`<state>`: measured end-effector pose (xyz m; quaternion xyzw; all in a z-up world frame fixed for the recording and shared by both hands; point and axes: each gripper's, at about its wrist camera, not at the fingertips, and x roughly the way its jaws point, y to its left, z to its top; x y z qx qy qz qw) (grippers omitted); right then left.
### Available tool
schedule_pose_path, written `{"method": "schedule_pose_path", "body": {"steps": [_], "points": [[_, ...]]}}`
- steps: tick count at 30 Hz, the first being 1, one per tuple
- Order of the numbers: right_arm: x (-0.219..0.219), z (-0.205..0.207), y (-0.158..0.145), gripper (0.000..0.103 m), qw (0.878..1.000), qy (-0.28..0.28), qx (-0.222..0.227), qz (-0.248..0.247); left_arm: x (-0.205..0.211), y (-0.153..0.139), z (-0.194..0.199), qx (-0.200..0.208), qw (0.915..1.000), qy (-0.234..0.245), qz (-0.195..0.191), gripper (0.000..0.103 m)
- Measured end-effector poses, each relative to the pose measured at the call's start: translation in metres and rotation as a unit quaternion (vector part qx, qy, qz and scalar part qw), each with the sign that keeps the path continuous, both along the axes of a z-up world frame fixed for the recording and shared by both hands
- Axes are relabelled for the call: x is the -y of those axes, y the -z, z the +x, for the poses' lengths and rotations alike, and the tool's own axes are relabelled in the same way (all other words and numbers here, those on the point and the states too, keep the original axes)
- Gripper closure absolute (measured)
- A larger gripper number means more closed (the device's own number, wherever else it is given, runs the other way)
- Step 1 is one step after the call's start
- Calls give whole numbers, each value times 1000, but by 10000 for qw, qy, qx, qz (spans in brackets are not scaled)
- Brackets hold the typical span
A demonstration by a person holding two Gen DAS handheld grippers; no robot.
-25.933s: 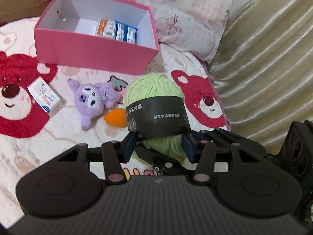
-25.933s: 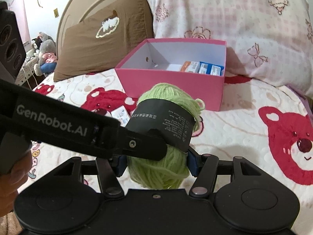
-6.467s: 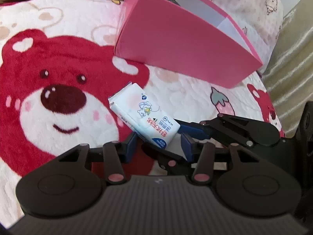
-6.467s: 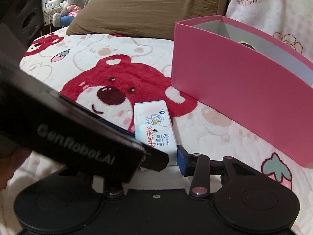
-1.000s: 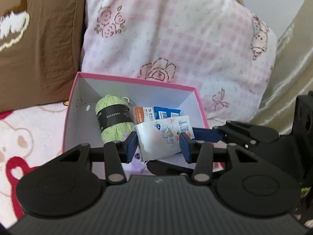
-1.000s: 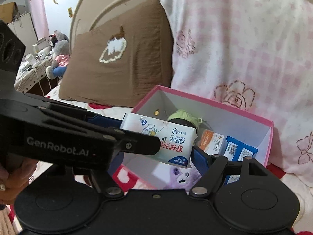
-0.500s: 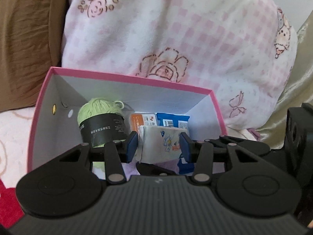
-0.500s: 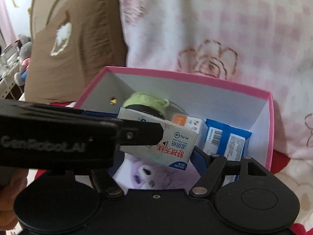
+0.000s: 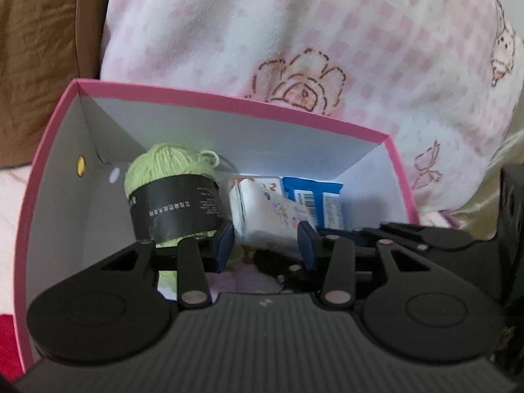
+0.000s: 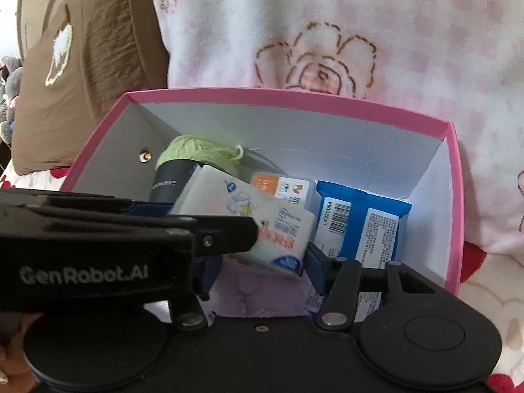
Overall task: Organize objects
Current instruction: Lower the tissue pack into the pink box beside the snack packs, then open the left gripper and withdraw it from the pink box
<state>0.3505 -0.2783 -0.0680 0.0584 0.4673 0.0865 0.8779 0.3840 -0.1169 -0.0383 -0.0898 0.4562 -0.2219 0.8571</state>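
- Pink box (image 9: pixel 226 100) (image 10: pixel 453 177), white inside, stands open on the bed, with a pink checked pillow (image 9: pixel 294 32) (image 10: pixel 360 26) right behind it and a brown pillow (image 9: pixel 36 49) (image 10: pixel 91 52) to the left of that.
- White tissue pack (image 9: pixel 265 219) (image 10: pixel 262 222) is inside the box, tilted, and held from both sides.
- Left gripper (image 9: pixel 266 242) is clenched on the pack, its blue pads (image 9: pixel 224 245) pressed to the pack's two sides.
- Right gripper (image 10: pixel 258 271) also clamps the pack, at its lower end; the left gripper's black arm crosses the right wrist view and hides its left pad.
- Green yarn (image 9: pixel 170 193) (image 10: pixel 196 152) with a black band stands in the box's left part, just beside the pack.
- An orange packet (image 10: pixel 281 186) lies behind the pack, and blue packets (image 9: pixel 314 203) (image 10: pixel 363 229) lie to its right against the box's right wall.
- Something purple and soft (image 10: pixel 262 298) lies on the box floor under the pack; it is too blurred to tell more.
- Red-and-white blanket (image 10: pixel 491 281) shows at the box's right.
- Part of a hand (image 10: pixel 13 327) shows at the lower left edge of the right wrist view.
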Motion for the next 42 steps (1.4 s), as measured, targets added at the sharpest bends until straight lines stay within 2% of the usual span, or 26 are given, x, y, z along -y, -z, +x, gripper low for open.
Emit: {"method": "schedule_pose_path", "body": {"steps": [4, 8, 11, 15, 19, 28, 34, 36, 39, 40, 42], "points": [[0, 0, 2, 46, 9999, 38, 39, -160, -4, -1, -2, -40, 9999, -108, -34, 63], [0, -13, -3, 46, 9996, -95, 167, -223, -9, -13, -11, 226, 9996, -124, 142, 61], [1, -26, -13, 45, 9989, -196, 345, -241, -13, -23, -18, 219, 9995, -57, 198, 61], [9, -42, -29, 45, 9986, -186, 488, 21, -16, -37, -38, 432, 9967, -51, 683, 60], [10, -59, -43, 45, 9983, -192, 552, 45, -27, -48, -56, 324, 9968, -47, 735, 60], [2, -128, -87, 44, 9956, -411, 830, -168, -42, -79, -104, 187, 9968, 35, 776, 57], [-12, -164, -113, 33, 9939, -500, 889, -426, -42, -103, -131, 71, 9943, 235, 1037, 53], [-16, -172, -119, 31, 9934, -560, 892, -444, -44, -112, -139, 112, 9940, 273, 1057, 48], [-20, -184, -126, 20, 9924, -582, 980, -462, -50, -123, -156, 142, 9943, 366, 991, 42], [-21, -189, -128, 13, 9921, -585, 1018, -432, -52, -126, -161, 150, 9942, 407, 981, 41], [-22, -200, -132, 10, 9910, -608, 1133, -371, -56, -129, -172, 139, 9940, 489, 969, 39]]}}
